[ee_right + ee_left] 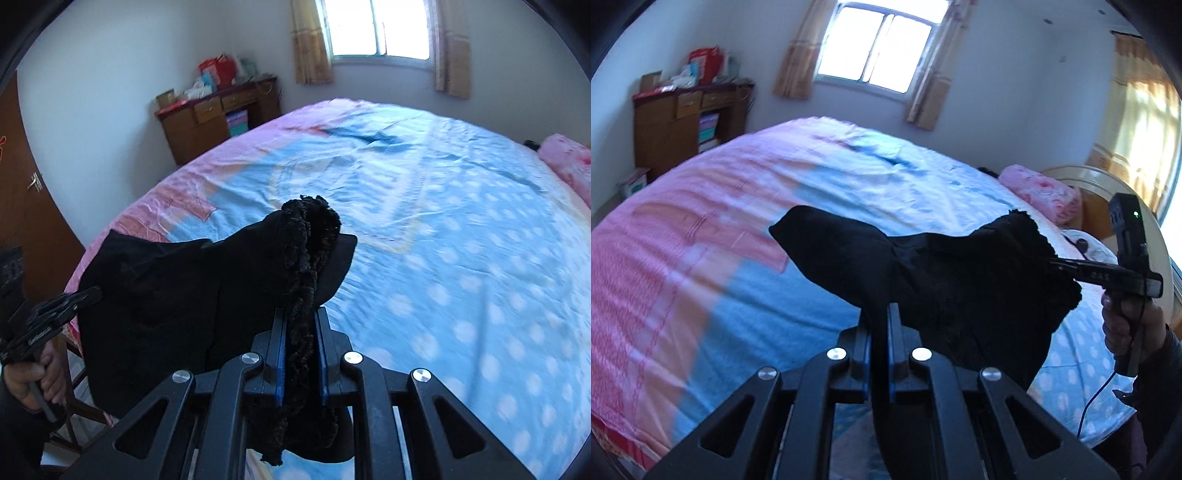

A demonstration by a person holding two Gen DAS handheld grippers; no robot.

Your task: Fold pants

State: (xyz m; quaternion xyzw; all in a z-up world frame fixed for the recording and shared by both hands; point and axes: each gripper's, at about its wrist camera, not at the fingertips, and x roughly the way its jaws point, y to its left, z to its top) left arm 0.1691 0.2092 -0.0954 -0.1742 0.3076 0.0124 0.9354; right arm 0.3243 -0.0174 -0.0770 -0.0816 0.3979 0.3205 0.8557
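The black pants [945,280] hang in the air above the bed, stretched between both grippers. My left gripper [880,314] is shut on one smooth edge of them. My right gripper [301,317] is shut on the fuzzy ribbed edge of the pants [177,295]. In the left wrist view the right gripper [1056,263] reaches in from the right and pinches the cloth. In the right wrist view the left gripper [94,291] holds the far left edge. The lower part of the pants hangs out of sight below the grippers.
The bed [701,258] with a pink and blue sheet [461,240] fills the space below. A pink pillow [1045,192] lies by the round headboard [1115,199]. A wooden desk [687,122] with clutter stands at the far wall under a window [882,48].
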